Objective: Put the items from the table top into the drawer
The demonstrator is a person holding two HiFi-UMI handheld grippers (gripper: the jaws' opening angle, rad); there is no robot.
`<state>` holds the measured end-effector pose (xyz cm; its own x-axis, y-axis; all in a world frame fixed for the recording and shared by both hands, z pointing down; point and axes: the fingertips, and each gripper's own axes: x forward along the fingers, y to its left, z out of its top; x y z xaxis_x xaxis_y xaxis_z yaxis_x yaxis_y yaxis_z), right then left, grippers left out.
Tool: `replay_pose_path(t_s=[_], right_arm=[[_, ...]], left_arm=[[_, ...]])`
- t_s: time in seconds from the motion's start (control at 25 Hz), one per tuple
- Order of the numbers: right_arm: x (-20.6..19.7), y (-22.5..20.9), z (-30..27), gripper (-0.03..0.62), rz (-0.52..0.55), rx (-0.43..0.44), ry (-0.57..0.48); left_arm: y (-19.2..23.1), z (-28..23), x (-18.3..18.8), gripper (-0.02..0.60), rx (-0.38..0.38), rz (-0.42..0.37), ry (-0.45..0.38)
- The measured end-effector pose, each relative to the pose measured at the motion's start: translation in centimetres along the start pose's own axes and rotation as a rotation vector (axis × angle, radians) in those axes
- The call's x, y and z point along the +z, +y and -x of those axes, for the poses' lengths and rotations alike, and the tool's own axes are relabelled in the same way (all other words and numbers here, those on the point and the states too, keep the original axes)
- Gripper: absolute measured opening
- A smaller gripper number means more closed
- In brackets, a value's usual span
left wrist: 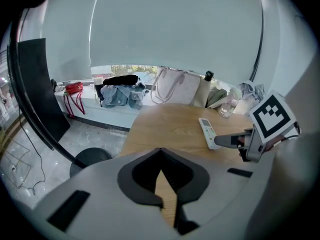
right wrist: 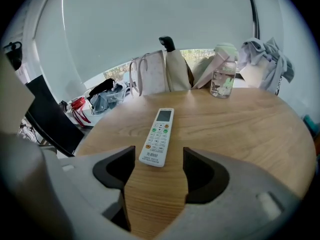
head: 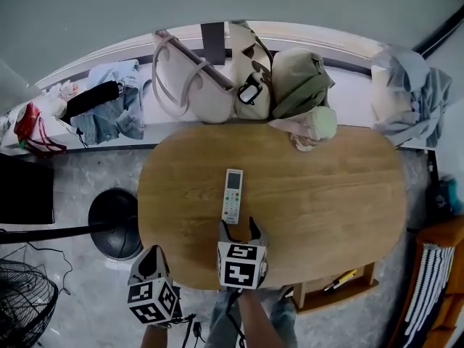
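A white remote control (head: 232, 196) lies flat near the middle of the oval wooden table (head: 341, 209). My right gripper (head: 240, 230) sits just behind the remote's near end, jaws open, one on either side of the remote's line and not touching it. In the right gripper view the remote (right wrist: 159, 136) lies just beyond the open jaws of that gripper (right wrist: 159, 173). My left gripper (head: 150, 258) hangs off the table's near left edge, shut and empty; in its own view its jaws (left wrist: 160, 156) meet. A clear bottle (head: 317, 126) stands at the table's far side.
An open wooden drawer (head: 337, 287) sticks out under the table's near right edge, with a yellow pen in it. Bags (head: 217, 78) and clothes (head: 112, 107) crowd the window ledge behind the table. A black stool base (head: 116, 220) stands on the floor at the left.
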<state>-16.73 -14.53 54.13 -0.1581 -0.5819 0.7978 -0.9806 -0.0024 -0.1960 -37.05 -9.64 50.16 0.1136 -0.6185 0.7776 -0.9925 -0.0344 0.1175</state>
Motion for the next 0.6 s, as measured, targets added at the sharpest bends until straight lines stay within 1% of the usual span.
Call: replay_pose_path(t_s=[0.28, 0.6], right_arm=[[0.6, 0.5, -2.3, 0.284, 0.039, 0.003, 0.002], [1.2, 0.3, -4.3, 0.284, 0.018, -0.014, 0.018]], left_arm=[[0.7, -0.7, -0.3, -0.008, 0.016, 0.024, 0.014], [0.6, -1.8, 0.2, -0.008, 0.018, 0.032, 0.024]])
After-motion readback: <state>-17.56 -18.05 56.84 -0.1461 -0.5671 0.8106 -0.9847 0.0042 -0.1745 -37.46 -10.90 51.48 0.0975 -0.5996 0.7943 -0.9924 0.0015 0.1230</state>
